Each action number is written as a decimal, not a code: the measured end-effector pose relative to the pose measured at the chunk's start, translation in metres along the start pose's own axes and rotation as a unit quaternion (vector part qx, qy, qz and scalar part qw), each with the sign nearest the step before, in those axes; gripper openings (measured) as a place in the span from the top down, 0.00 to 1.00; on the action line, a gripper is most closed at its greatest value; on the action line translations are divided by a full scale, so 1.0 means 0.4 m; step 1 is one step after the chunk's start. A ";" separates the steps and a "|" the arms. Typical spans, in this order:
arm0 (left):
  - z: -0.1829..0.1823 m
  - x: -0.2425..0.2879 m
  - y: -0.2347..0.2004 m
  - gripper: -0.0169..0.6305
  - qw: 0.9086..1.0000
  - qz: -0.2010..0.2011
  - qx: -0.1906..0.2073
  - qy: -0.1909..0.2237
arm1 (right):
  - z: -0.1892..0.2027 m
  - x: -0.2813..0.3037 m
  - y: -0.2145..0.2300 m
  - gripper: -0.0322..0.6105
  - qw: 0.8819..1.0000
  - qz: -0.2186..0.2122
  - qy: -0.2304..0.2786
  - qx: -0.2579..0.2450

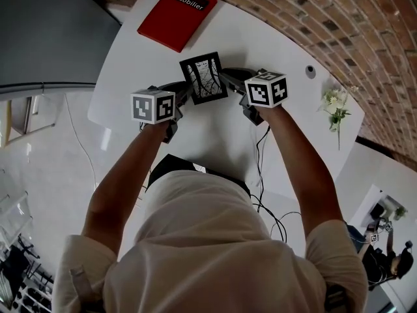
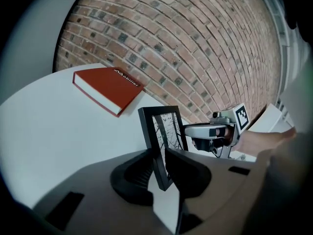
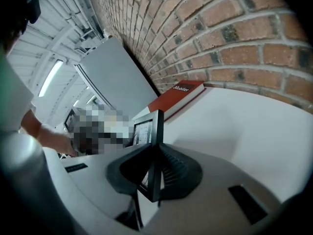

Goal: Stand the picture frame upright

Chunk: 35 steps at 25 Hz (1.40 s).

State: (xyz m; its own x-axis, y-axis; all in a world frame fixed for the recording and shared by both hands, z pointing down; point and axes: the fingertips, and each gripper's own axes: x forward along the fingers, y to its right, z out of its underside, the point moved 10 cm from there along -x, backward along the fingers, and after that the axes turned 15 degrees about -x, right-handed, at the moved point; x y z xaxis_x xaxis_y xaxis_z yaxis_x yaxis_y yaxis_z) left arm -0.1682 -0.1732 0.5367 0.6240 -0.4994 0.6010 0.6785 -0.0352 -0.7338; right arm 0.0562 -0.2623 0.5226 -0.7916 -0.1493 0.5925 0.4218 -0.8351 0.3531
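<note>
A black picture frame (image 1: 203, 77) with a black-and-white print is held over the white table (image 1: 215, 135), its face tilted up toward the head view. My left gripper (image 1: 180, 95) is shut on its left edge. In the left gripper view the frame (image 2: 164, 131) stands on edge between the two dark jaws of that gripper (image 2: 164, 169). My right gripper (image 1: 232, 79) is shut on the opposite edge. The right gripper view shows the thin frame (image 3: 149, 131) pinched in that gripper (image 3: 154, 173). Whether the frame's bottom touches the table I cannot tell.
A red book (image 1: 177, 13) lies flat at the table's far edge, beyond the frame, against a brick wall (image 1: 313, 12). A sprig of white flowers (image 1: 335, 106) lies at the right. Cables (image 1: 264, 168) hang off the near edge.
</note>
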 end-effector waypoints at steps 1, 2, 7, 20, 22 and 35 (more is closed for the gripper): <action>-0.009 0.000 0.005 0.87 1.000 0.000 0.007 0.003 | -0.004 -0.005 0.002 0.87 1.000 0.003 0.003 -0.004; -0.017 0.001 0.010 0.87 1.000 0.000 0.013 0.004 | -0.007 -0.010 0.005 0.87 1.000 0.006 0.005 -0.008; -0.055 0.004 0.038 0.89 0.999 0.004 0.041 0.010 | -0.015 -0.035 0.011 0.88 0.999 0.023 0.017 -0.027; -0.136 0.023 0.088 0.91 0.993 0.014 0.116 0.013 | -0.037 -0.075 0.026 0.89 0.995 0.074 0.034 -0.056; -0.145 0.024 0.094 0.91 0.992 0.014 0.125 0.013 | -0.045 -0.078 0.026 0.89 0.994 0.083 0.035 -0.066; -0.217 0.049 0.123 0.91 0.978 0.008 0.207 0.006 | -0.081 -0.089 0.040 0.90 0.984 0.133 0.046 -0.112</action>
State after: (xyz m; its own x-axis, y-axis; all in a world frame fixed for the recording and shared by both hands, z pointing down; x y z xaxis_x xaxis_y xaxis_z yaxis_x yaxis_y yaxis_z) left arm -0.1562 -0.2599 0.4848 0.6327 -0.5071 0.5852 0.7693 0.3249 -0.5501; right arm 0.0768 -0.2875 0.4839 -0.7080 -0.4164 0.5704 0.5194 -0.8543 0.0211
